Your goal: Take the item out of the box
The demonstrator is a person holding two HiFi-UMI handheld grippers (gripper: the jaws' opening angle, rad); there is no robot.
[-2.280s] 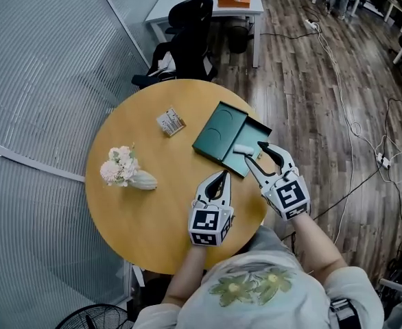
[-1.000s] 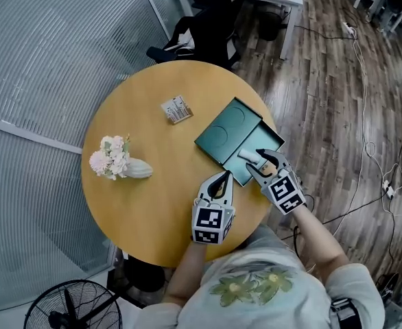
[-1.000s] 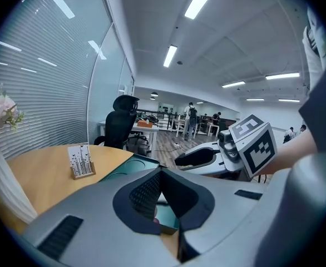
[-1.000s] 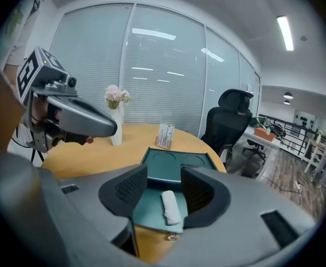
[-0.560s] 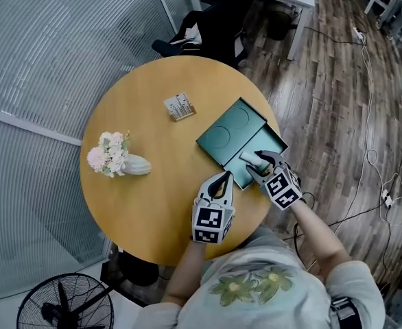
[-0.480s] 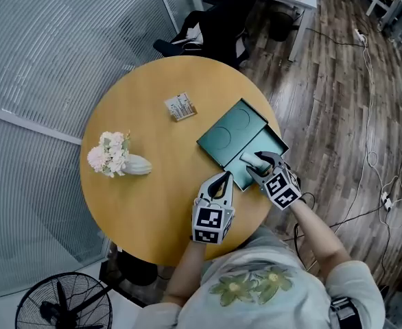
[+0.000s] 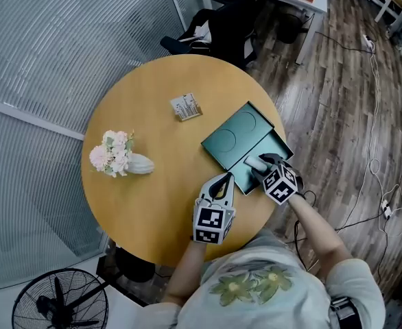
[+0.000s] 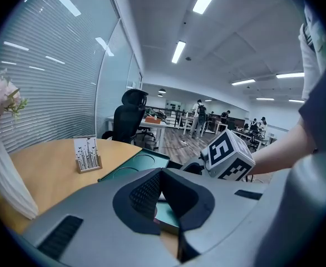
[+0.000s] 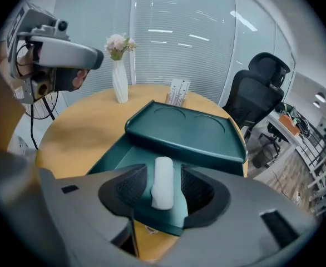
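Observation:
A dark green box [image 7: 237, 137] lies on the round wooden table [image 7: 153, 184], its inner tray [image 7: 275, 147] slid out toward me. In the tray lies a white cylindrical item [image 7: 255, 163]. My right gripper [image 7: 264, 166] is lowered into the tray. In the right gripper view the white item [image 9: 163, 183] lies between the open jaws of the right gripper [image 9: 163, 177], with a narrow gap on each side. My left gripper [image 7: 221, 179] hovers shut beside the box's near corner, holding nothing. The left gripper [image 8: 162, 189] looks past the box [image 8: 136, 165] at the right gripper's marker cube [image 8: 228, 156].
A white vase with pink flowers [image 7: 121, 159] stands at the table's left. A small card stand [image 7: 186, 107] sits behind the box. A black office chair [image 7: 232, 16] is beyond the table, and a fan [image 7: 57, 308] is on the floor. The table edge is just under the tray.
My right gripper has come down into the tray and its jaws have narrowed around the white item. The left gripper has stayed put. The head camera has shifted slightly.

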